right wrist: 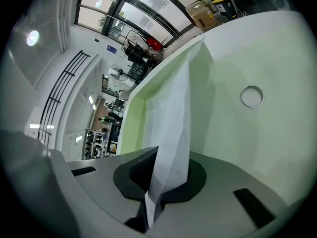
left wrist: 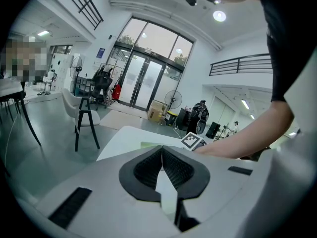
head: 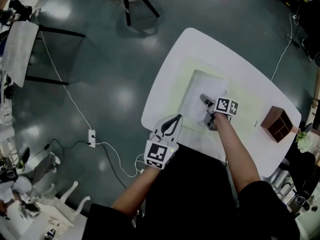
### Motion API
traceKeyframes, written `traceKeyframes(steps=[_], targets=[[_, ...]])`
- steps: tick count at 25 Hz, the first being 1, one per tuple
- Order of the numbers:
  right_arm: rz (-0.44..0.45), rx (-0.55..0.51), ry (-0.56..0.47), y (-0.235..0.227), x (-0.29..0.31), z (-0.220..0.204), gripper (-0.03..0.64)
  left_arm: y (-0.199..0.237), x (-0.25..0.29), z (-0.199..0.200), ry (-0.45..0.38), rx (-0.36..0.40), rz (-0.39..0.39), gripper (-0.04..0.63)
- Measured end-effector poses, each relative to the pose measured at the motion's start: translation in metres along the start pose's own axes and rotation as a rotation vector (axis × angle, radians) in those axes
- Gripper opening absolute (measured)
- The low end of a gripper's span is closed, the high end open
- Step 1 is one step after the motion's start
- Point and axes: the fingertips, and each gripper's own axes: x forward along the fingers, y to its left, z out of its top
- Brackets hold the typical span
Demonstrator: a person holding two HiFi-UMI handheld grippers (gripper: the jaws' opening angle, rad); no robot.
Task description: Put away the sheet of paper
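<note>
Paper (head: 198, 98) on green mat (head: 181, 79) mid-table (head: 250, 69), near edge clamped in right gripper (head: 205, 100), left gripper (head: 173, 119) closed, empty, at 7 o'clock, brown box (head: 276, 124) at 3 o'clock, ring (right wrist: 251, 96) beside paper.

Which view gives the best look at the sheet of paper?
The right gripper view: the sheet of paper stands close up, pinched between the right gripper's fingers. The head view shows it small, on the green mat. The left gripper view doesn't show it clearly.
</note>
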Motion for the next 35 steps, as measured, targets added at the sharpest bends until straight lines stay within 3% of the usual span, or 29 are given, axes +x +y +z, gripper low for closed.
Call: traceKeyframes(steps=[25, 31, 35], targets=[[0.034, -0.051, 0.058, 0.019, 0.037, -0.003, 0.002, 0.024, -0.009, -0.009, 0.005, -0.041, 0.089, 0.005], [0.068, -0.058, 0.03, 0.028, 0.041, -0.004, 0.003, 0.038, -0.021, -0.015, 0.015, -0.036, 0.107, 0.003], [0.059, -0.072, 0.012, 0.026, 0.036, 0.0, 0.069, 0.038, -0.022, -0.013, 0.007, -0.042, 0.101, 0.005]])
